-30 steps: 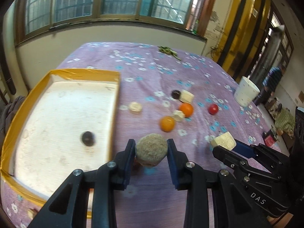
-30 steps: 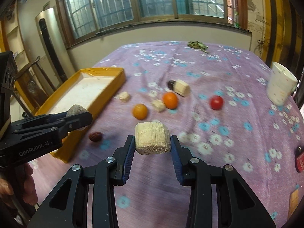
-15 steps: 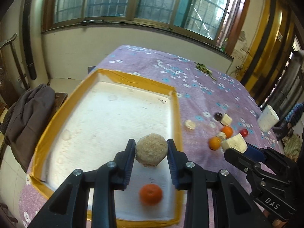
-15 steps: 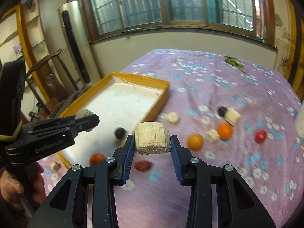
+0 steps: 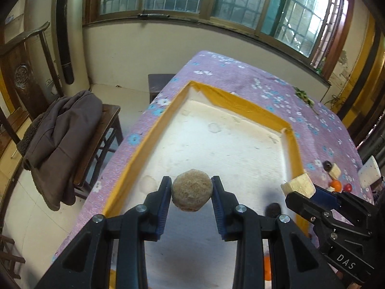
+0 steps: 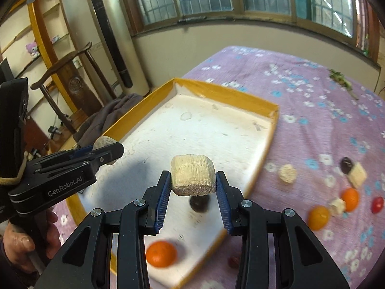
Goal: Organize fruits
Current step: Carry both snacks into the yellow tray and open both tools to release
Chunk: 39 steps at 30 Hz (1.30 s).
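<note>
The left gripper (image 5: 192, 193) clamps a round tan ball (image 5: 191, 189) above the yellow-rimmed tray (image 5: 243, 101). To its right, the right gripper (image 6: 193, 185) pinches a pale fibrous block (image 6: 192, 174) over the tray, where an orange (image 6: 160, 253) and a dark fruit (image 6: 198, 203) lie near.

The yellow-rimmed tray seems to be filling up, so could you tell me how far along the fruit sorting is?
Done: the tray already holds an orange and a dark round fruit.

In hand: the left gripper carries a round brown ball and the right gripper a pale cut block, both above the tray.

Left: two oranges, a red fruit, a dark fruit and pale pieces remain on the cloth.
</note>
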Motion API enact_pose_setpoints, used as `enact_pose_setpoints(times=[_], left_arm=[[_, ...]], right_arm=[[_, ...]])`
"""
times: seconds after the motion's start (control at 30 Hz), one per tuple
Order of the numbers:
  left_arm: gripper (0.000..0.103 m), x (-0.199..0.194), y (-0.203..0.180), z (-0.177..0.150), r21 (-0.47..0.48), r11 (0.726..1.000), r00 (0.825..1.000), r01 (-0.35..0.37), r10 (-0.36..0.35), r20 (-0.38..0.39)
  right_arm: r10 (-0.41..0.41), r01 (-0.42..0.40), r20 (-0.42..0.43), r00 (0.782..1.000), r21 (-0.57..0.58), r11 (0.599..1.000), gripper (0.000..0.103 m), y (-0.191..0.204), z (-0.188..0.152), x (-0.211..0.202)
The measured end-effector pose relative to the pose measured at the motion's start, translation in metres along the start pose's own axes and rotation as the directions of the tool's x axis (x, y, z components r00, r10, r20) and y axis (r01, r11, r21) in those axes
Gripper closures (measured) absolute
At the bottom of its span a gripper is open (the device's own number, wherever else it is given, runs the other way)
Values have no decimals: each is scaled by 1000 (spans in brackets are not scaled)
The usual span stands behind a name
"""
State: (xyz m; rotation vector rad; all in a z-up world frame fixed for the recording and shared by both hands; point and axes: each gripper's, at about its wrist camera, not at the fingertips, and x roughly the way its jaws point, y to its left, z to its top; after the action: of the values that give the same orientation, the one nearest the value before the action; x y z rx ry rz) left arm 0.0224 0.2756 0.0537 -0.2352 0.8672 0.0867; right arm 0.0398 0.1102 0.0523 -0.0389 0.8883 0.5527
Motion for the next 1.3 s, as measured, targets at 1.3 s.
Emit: enact_pose_setpoints(times=[1.3], left_arm=[[30, 6, -4, -14, 117, 981, 988, -154, 157, -12]], right_arm=[[-8, 10, -77, 997, 25, 1000, 60, -1, -23, -15]])
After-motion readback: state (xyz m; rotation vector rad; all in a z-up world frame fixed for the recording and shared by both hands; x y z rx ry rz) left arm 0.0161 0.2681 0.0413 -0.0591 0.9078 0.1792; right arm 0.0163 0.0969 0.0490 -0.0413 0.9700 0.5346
